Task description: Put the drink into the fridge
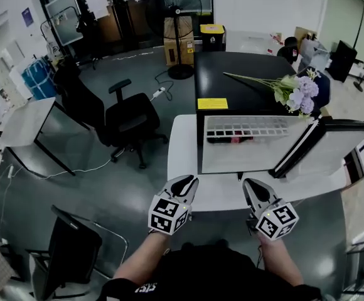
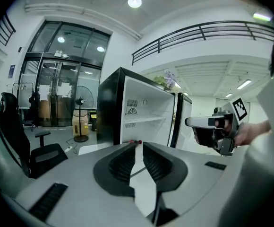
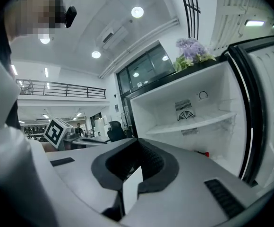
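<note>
Jaws of left gripper (image 1: 192, 180) and right gripper (image 1: 250, 182) are closed, nothing held. Both are positioned near the open fridge (image 1: 232, 83), door (image 1: 332, 144) swung right.

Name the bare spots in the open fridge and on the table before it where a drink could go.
Bare: the white upper shelf in the black-topped open fridge, its floor beside the small red item, and the white table strip before it. Crowded: the fridge top's right end, under the purple flower bunch.
</note>
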`<state>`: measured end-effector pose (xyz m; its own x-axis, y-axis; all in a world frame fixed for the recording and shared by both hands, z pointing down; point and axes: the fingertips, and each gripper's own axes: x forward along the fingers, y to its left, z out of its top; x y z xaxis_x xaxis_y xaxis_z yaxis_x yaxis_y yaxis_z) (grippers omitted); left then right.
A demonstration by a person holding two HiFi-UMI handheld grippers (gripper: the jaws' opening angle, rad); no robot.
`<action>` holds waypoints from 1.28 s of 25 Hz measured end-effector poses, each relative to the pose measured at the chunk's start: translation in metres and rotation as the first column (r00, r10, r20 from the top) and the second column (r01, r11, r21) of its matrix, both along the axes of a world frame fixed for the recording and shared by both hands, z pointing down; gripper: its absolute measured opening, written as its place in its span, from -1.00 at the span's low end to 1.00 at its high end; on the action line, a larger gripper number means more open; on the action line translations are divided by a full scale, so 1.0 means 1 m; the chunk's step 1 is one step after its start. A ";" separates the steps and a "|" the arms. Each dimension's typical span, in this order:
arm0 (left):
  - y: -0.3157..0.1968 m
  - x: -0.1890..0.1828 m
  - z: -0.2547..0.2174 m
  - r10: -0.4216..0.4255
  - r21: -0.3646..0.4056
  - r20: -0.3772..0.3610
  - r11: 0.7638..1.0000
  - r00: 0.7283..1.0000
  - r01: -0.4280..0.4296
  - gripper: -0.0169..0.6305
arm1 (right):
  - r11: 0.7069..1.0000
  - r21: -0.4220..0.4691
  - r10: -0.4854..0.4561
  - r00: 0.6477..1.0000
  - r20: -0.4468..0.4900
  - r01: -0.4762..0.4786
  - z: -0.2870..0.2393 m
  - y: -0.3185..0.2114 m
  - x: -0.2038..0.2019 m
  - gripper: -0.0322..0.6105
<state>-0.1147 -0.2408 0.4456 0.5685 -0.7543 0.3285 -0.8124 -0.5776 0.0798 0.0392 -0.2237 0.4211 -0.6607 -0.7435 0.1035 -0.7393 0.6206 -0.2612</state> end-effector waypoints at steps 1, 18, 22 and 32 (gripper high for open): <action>0.004 -0.001 -0.005 0.003 0.003 -0.009 1.000 1.000 -0.003 -0.75 | 1.000 0.009 0.003 1.000 -0.002 -0.003 -0.008 0.002 -0.002 -0.86; 0.033 -0.062 -0.032 0.059 0.076 -0.103 0.996 0.993 -0.051 -0.76 | 0.999 0.039 0.023 0.999 0.022 -0.024 -0.032 0.049 -0.073 -0.86; 0.028 -0.055 -0.038 0.040 0.088 -0.078 0.996 0.996 -0.033 -0.76 | 0.998 0.056 0.003 1.000 0.007 -0.003 -0.037 0.050 -0.061 -0.86; 0.002 0.002 -0.045 -0.069 0.090 -0.071 0.993 0.995 0.075 -0.76 | 0.999 0.055 -0.002 1.000 0.018 0.001 -0.034 0.031 0.036 -0.86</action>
